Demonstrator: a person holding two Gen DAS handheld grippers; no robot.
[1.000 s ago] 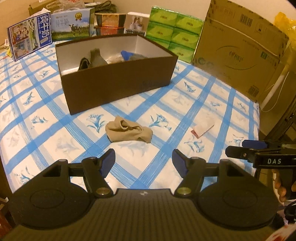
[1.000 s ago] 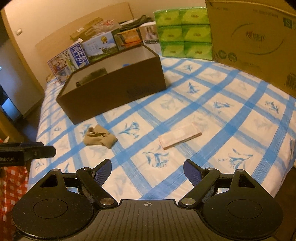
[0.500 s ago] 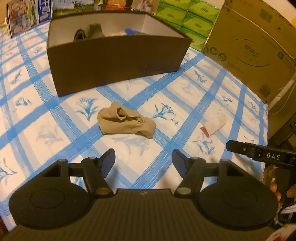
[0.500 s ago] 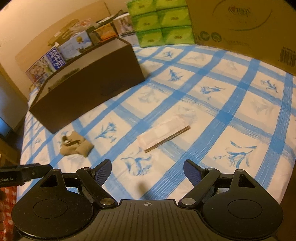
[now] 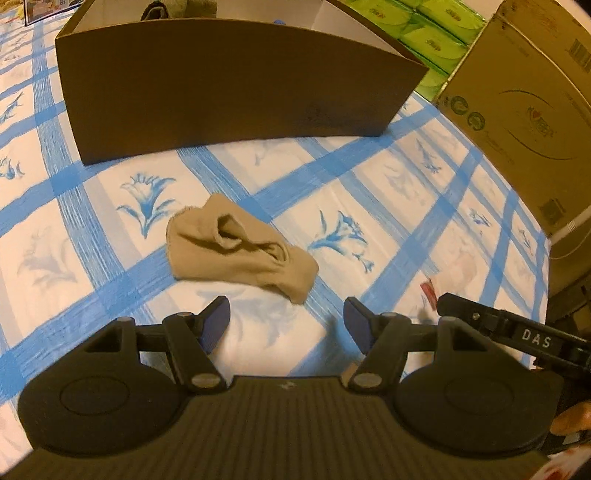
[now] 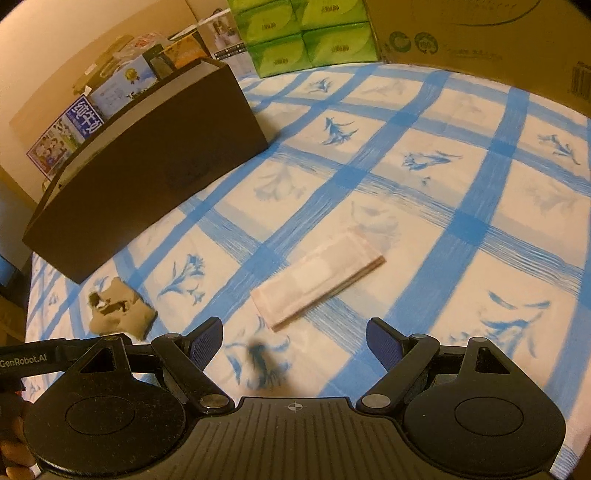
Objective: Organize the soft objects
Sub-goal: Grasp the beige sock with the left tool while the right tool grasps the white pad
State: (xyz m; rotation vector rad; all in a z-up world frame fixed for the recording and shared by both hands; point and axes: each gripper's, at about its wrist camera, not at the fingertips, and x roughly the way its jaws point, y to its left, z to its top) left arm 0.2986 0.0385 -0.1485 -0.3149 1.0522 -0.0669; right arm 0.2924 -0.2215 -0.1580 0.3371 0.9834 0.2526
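Hovering with jaws apart, left tongs point(image 5: 286, 319) face a beige sock point(image 5: 236, 245).

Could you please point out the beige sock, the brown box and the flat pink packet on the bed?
beige sock point(image 5: 240, 251), left wrist view, on its crumpled middle.
brown box point(image 5: 229, 85), left wrist view, on its near outer wall.
flat pink packet point(image 6: 317, 277), right wrist view, on its top face.

A home bedroom: a bed in a blue-checked floral sheet point(image 6: 424, 155), boxes point(image 6: 480, 33) stacked around.
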